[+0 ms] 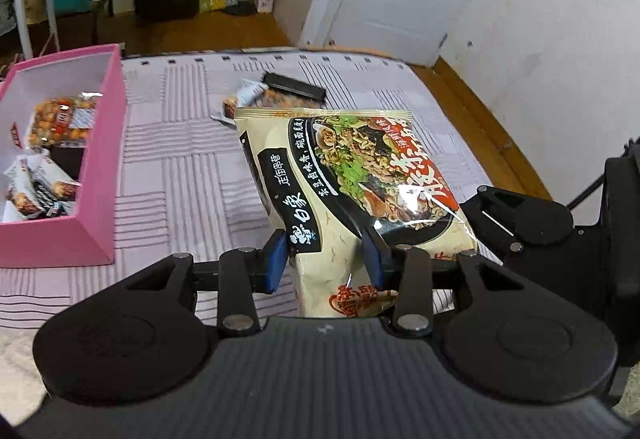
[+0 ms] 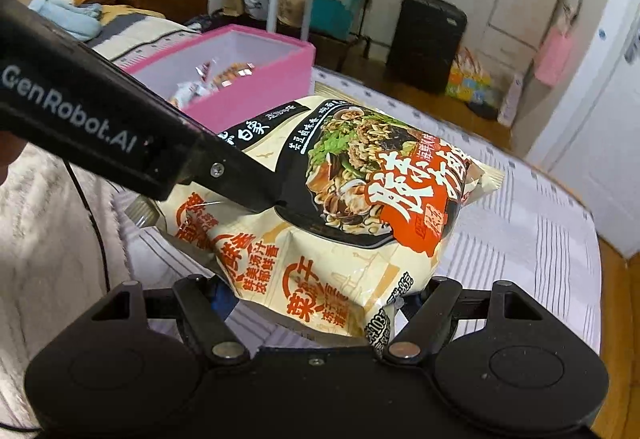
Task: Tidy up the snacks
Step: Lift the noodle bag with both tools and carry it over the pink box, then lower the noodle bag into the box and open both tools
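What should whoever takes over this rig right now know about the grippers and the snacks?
Left gripper: shut on the noodle packet, lifted off the bed.
Right gripper: holds the same packet's lower edge.
Pink box: to the left on the bed, several snacks already inside.
Left: small snacks and a dark bar on the bed behind the packet.
Next, probably: packet into the box.

One noodle packet (image 1: pixel 352 175), one pink box (image 1: pixel 100 175), two tools.

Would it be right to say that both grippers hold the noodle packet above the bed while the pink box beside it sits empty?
Not quite: the pink box is not empty. The left wrist view shows snack packets already inside. The rest holds: left gripper and right gripper grip the noodle packet.
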`<state>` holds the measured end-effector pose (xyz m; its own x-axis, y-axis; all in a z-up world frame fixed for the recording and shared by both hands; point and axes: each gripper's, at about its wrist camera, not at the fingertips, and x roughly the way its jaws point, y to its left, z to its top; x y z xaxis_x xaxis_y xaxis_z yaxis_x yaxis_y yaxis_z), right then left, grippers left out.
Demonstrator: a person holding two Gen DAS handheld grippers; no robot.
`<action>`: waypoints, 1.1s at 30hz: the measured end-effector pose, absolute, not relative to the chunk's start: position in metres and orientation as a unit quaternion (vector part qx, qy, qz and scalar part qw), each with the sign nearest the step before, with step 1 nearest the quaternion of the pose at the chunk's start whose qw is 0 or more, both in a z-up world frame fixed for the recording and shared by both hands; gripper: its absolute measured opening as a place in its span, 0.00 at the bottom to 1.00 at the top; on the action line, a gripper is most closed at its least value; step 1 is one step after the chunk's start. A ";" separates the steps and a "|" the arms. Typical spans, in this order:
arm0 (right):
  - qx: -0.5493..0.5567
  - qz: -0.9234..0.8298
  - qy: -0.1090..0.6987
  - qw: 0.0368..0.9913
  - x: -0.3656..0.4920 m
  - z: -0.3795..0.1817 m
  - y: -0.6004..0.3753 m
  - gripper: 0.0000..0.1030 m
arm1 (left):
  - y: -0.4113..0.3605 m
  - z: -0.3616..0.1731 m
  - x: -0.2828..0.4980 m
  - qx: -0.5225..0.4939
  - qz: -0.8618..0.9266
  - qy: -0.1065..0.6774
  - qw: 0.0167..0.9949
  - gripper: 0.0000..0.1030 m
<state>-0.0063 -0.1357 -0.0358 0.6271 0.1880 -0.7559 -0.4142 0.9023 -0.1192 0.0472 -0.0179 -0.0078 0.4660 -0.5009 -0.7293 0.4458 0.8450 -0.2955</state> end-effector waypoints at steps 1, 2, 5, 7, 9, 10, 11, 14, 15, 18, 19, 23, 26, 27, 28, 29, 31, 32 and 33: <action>-0.144 0.176 0.393 0.891 -0.004 -0.032 -0.132 0.77 | -0.010 -0.004 0.047 -0.036 -0.272 0.431 0.860 0.37; -0.146 0.182 0.388 0.892 0.000 -0.029 -0.127 0.77 | -0.004 -0.001 0.048 -0.040 -0.266 0.426 0.864 0.37; -0.157 0.204 0.370 0.893 0.014 -0.023 -0.111 0.77 | 0.016 0.007 0.052 -0.049 -0.244 0.410 0.877 0.37; -0.158 0.221 0.362 0.892 0.028 -0.021 -0.098 0.77 | 0.034 0.011 0.056 -0.053 -0.222 0.400 0.888 0.37; -0.150 0.242 0.359 0.889 0.044 -0.021 -0.084 0.77 | 0.049 0.013 0.062 -0.054 -0.199 0.393 0.896 0.37; -0.146 0.253 0.359 0.886 0.053 -0.022 -0.076 0.77 | 0.059 0.013 0.066 -0.055 -0.186 0.392 0.899 0.37; -0.142 0.261 0.360 0.884 0.060 -0.023 -0.070 0.77 | 0.066 0.013 0.070 -0.053 -0.175 0.392 0.902 0.37; -0.135 0.279 0.358 0.881 0.081 -0.028 -0.047 0.77 | 0.089 0.012 0.086 -0.044 -0.148 0.388 0.908 0.37; -0.134 0.285 0.357 0.879 0.089 -0.030 -0.039 0.77 | 0.099 0.011 0.093 -0.047 -0.140 0.389 0.909 0.37; -0.132 0.299 0.354 0.877 0.110 -0.037 -0.016 0.77 | 0.127 0.007 0.113 -0.057 -0.122 0.390 0.911 0.37; -0.132 0.302 0.353 0.876 0.117 -0.039 -0.009 0.77 | 0.134 0.004 0.118 -0.060 -0.117 0.389 0.912 0.37; -0.123 0.301 0.348 0.880 0.141 -0.050 0.020 0.77 | 0.160 -0.011 0.142 -0.057 -0.100 0.366 0.923 0.37; -0.110 0.306 0.361 0.874 0.159 -0.062 0.036 0.77 | 0.174 -0.024 0.158 -0.052 -0.083 0.361 0.927 0.37; -0.106 0.308 0.367 0.872 0.164 -0.066 0.040 0.77 | 0.180 -0.029 0.164 -0.057 -0.079 0.364 0.926 0.37; -0.105 0.308 0.373 0.869 0.171 -0.071 0.044 0.77 | 0.185 -0.034 0.171 -0.061 -0.077 0.368 0.925 0.37; -0.106 0.309 0.379 0.866 0.174 -0.075 0.048 0.77 | 0.191 -0.039 0.177 -0.067 -0.076 0.373 0.922 0.37; -0.108 0.307 0.395 0.859 0.181 -0.083 0.054 0.77 | 0.200 -0.050 0.189 -0.079 -0.075 0.383 0.917 0.37; -0.110 0.307 0.400 0.857 0.182 -0.086 0.056 0.77 | 0.204 -0.055 0.193 -0.085 -0.076 0.389 0.914 0.37; -0.113 0.307 0.404 0.854 0.184 -0.089 0.061 0.77 | 0.209 -0.060 0.197 -0.091 -0.075 0.395 0.911 0.37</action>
